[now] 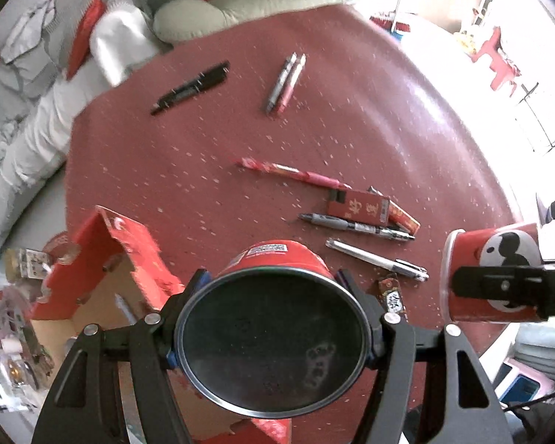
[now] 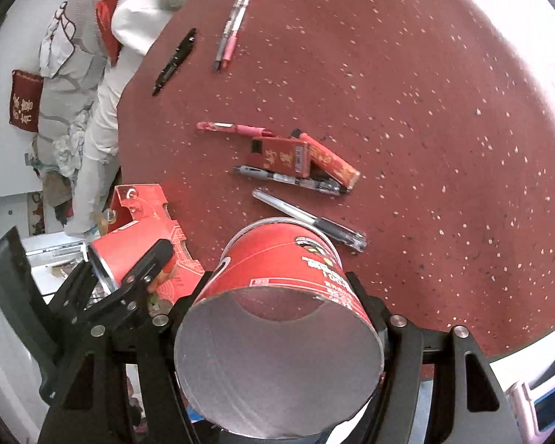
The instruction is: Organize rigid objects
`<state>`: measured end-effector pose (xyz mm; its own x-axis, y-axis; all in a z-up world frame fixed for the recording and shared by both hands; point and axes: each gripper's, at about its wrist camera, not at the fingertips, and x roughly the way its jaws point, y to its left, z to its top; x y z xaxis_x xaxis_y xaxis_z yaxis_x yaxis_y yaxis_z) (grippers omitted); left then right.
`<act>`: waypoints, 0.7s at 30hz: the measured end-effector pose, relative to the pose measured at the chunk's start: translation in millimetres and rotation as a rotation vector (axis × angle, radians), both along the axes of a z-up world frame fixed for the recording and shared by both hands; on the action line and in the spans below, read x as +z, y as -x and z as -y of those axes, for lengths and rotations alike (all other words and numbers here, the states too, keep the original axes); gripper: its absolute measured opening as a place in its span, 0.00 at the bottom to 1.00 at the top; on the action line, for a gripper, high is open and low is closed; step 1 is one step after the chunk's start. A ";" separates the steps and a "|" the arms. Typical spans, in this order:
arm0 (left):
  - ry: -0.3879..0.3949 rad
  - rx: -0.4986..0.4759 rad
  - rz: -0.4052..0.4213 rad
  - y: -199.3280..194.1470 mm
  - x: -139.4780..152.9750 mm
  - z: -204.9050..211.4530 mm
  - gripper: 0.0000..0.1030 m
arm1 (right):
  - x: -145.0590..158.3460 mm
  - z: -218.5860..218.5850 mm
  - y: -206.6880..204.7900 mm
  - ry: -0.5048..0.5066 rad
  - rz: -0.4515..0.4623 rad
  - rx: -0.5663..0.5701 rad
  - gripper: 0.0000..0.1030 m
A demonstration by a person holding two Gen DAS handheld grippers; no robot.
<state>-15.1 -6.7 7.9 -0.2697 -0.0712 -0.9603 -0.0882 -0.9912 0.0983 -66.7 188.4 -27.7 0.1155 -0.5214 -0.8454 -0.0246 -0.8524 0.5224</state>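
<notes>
Left gripper [image 1: 272,327]: clenched on a red can [image 1: 277,259], its fingers against the can's two sides, dark closed end facing my camera, the far end pointing down at the table [image 1: 407,118]. Right gripper [image 2: 279,351]: clenched likewise on a second red can [image 2: 277,259], whose open, silver-lined mouth faces my camera. The two cans are apart, side by side; each shows at the edge of the other wrist's view. Just beyond my left can, slightly right: a silver pen [image 1: 377,261], then a dark clear pen [image 1: 355,224] touching a red box [image 1: 359,205], with a longer red-and-gold box [image 1: 403,214] against it. Further ahead: a pink pen [image 1: 292,174] lying crosswise. Far ahead: a black pen [image 1: 190,88] to the left and a pair of pens [image 1: 285,83], one grey and one pink, lying side by side. Beside my left gripper on its left: an open red cardboard carton [image 1: 103,259] at the table's edge, flaps up. Beyond the far edge of the table: a pale cushioned seat [image 1: 211,11] and grey-and-white bedding [image 1: 37,74].
</notes>
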 end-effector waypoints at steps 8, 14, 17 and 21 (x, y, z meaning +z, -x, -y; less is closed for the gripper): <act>-0.014 0.054 -0.040 -8.0 11.2 32.0 0.69 | 17.3 27.9 3.8 -0.017 -0.032 0.047 0.66; -0.034 0.096 -0.054 -16.0 14.7 51.0 0.69 | 25.1 47.0 5.4 -0.035 -0.055 0.083 0.66; -0.043 0.118 -0.062 -20.1 16.5 59.0 0.69 | 28.4 55.2 5.7 -0.040 -0.065 0.099 0.66; -0.048 0.141 -0.072 -26.2 18.7 68.7 0.69 | 33.3 65.9 6.0 -0.040 -0.077 0.120 0.66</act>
<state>11.0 -75.4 26.6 -0.3284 -0.0676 -0.9421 0.0577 -0.9970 0.0514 -72.7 122.4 5.6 0.1092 -0.4734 -0.8740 0.1180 -0.8669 0.4843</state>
